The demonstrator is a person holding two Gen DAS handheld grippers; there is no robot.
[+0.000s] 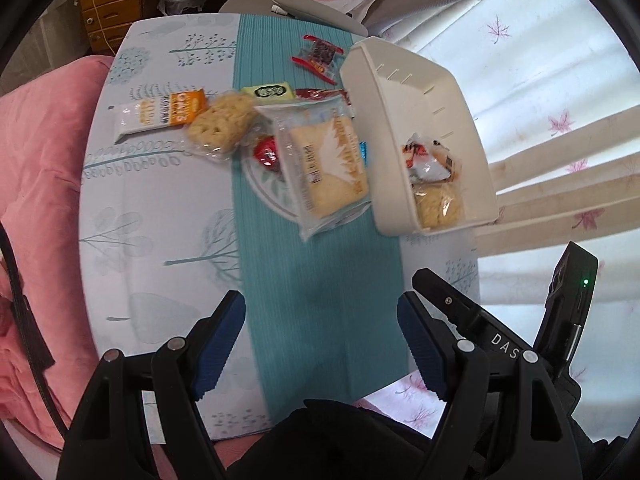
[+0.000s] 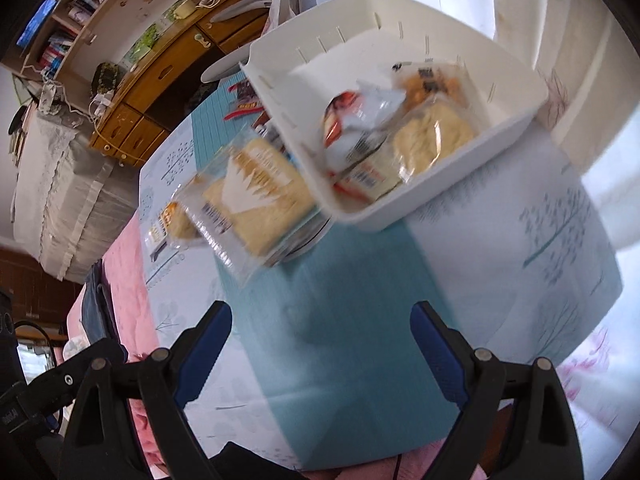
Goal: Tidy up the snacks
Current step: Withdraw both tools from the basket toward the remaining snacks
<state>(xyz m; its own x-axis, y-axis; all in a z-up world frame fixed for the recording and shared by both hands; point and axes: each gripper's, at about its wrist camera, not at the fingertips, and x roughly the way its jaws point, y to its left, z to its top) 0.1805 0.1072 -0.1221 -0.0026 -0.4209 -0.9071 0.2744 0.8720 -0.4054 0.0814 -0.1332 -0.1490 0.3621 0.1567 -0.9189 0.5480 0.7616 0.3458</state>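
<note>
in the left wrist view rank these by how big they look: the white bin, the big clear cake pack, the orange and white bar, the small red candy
1. white bin
2. cake pack
3. orange and white bar
4. red candy

The bin lies about as far from the camera as the rest, so its lead looks real.

Both wrist views look steeply down, near; share white bin (image 1: 420, 92) (image 2: 304, 68).
</note>
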